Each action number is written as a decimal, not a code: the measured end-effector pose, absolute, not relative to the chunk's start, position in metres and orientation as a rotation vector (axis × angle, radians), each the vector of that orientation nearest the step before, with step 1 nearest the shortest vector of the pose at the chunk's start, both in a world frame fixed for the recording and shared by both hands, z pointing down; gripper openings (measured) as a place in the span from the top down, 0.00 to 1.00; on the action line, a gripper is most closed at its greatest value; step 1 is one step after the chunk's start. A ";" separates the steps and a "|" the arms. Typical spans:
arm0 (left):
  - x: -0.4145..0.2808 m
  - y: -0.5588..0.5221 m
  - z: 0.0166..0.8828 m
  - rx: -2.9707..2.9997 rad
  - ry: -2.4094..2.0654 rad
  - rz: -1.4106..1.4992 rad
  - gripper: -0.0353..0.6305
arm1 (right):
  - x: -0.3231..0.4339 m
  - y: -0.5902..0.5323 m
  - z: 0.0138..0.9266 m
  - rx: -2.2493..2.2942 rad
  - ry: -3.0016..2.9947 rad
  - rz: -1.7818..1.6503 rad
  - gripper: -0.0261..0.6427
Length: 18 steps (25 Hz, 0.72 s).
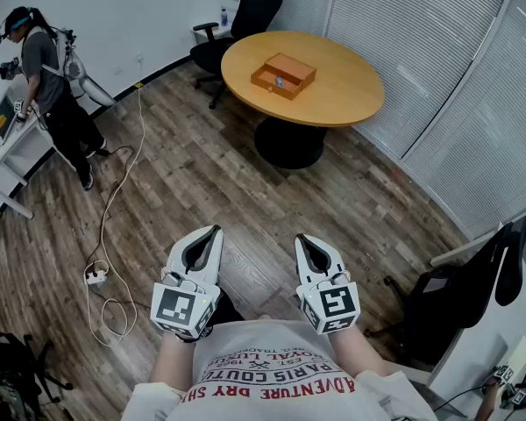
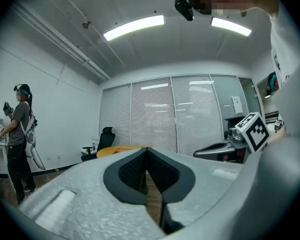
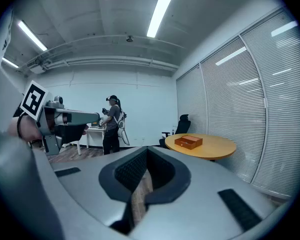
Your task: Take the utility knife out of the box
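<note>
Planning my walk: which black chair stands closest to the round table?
The black chair just behind the round table; the other chair stands apart at right.

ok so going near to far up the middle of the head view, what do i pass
left claw and right claw side by side → brown wood-plank floor → round tan wooden table → orange wooden box on it → black office chair beyond

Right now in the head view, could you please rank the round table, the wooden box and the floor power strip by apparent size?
Largest: the round table.
Next: the wooden box on it.
Smallest: the power strip, even though it lies nearer the camera.
</note>
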<state>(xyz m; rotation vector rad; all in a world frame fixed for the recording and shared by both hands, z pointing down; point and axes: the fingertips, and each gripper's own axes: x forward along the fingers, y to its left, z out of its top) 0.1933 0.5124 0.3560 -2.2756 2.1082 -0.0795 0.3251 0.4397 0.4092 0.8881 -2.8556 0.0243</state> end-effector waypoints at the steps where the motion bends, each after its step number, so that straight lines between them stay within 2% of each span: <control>1: 0.193 0.511 0.357 -2.274 2.112 -0.078 0.95 | 0.325 0.439 0.410 0.887 -2.855 0.025 0.95; 18: 0.181 0.502 0.374 -2.294 2.158 -0.100 0.95 | 0.313 0.425 0.418 0.901 -2.851 0.022 0.95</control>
